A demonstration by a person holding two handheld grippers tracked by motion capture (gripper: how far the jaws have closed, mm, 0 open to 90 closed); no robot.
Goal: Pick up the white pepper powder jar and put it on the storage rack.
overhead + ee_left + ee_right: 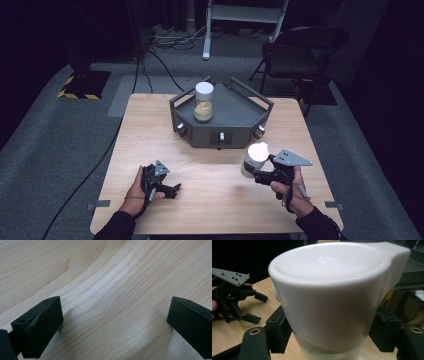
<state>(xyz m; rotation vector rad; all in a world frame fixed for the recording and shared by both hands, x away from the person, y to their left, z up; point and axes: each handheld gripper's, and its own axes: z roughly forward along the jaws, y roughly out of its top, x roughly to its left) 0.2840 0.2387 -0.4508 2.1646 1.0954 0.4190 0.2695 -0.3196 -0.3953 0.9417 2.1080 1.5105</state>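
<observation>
1. The right gripper (254, 170) is clamped on a jar (254, 159) with a white lid (329, 285); its fingers (277, 332) press the jar's sides just below the lid.
2. In the high view the jar is clear of the counter (150, 145), over its right half, just in front of the grey tray (235, 120).
3. The jar leans a little to the left in that view, lid uppermost.
4. The right hand (295, 192) grips the tool from the near right edge of the counter.
5. The left gripper (172, 190) rests low at the near left of the counter, well apart from the jar.
6. Its fingers (40, 327) stand wide with bare wood between them, holding nothing.
7. The left hand (140, 187) wraps round that tool's body.
8. A second jar (203, 101), with a white lid and tan contents, stands upright inside the tray, toward its left side.
9. The tray sits at the far middle of the counter and has three knobs (221, 136) on its front faces.
10. Behind the counter a dark chair (300, 50) stands on the grey floor.
</observation>
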